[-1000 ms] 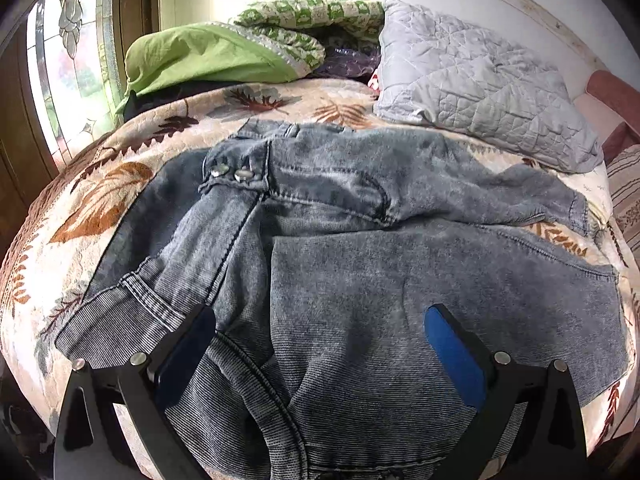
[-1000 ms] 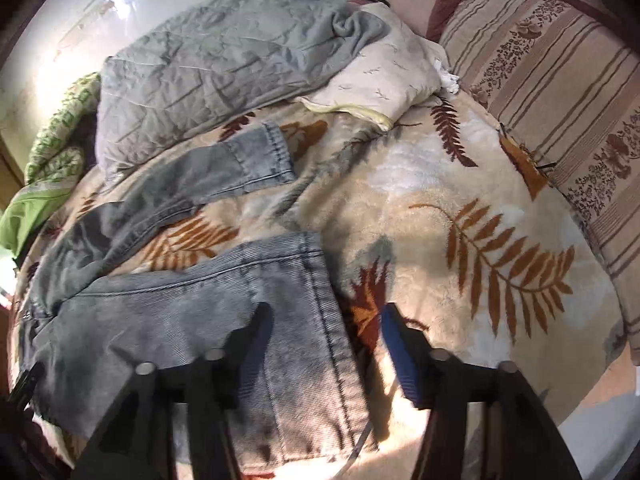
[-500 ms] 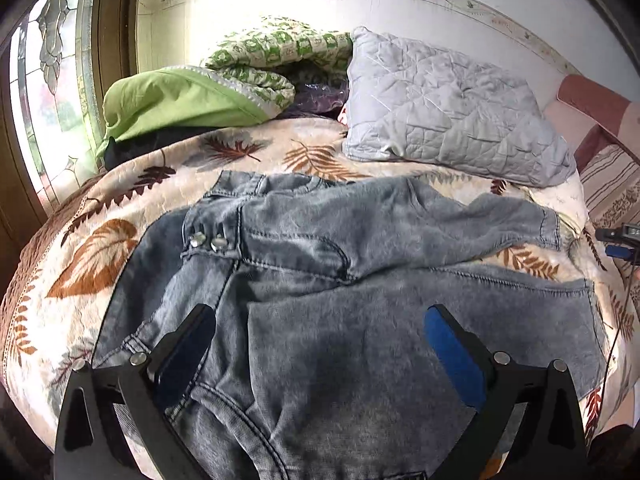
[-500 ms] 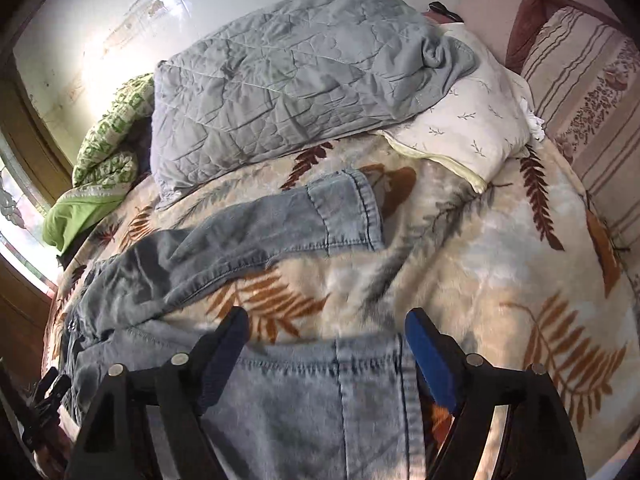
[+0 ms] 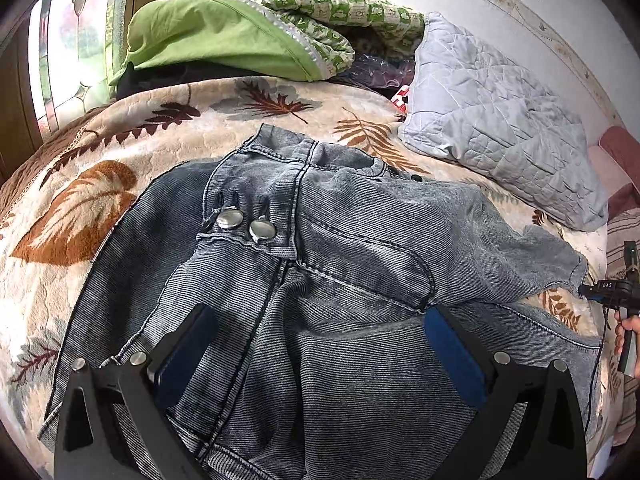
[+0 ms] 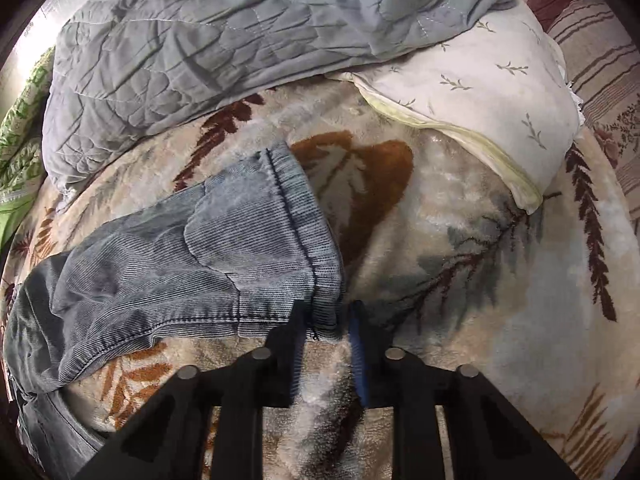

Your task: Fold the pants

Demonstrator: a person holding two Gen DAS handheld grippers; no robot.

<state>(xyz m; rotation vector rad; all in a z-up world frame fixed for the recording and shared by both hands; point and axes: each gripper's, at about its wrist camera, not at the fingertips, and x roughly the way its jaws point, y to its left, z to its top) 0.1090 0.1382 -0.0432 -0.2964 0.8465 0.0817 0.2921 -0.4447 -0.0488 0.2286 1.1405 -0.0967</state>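
A: Closing on the far leg's cuff, is it? A second ago the right gripper stood wide over the near leg's hem; now it sits at the other leg's end, jaws narrowing, with the corner of the cuff between the fingers.

B: Yes, though I can't say the pads press the cloth yet; a gap shows on the blue side. I judge this to be the first pick of the fold: take that splayed leg and carry it over its twin.

A: Start big, then. Where do the pants lie?

B: Spread on the leaf-print blanket of the bed, front up, filling the middle of the left wrist view. The waistband is toward 11 o'clock there, the two metal buttons just below it.

A: And the long axis?

B: From the waist at 11 it runs out toward 3 and 4 o'clock, where the legs end. The legs diverge, the upper one reaching toward the grey quilted pillow, so there's no single clean line yet.

A: The left gripper?

B: Spread wide, holding nothing, hovering over the crotch and near thigh. It has slid closer to the waist than before.

A: In the right wrist view?

B: The leg comes in from 9 o'clock and its cuff ends near centre, corner at 6.
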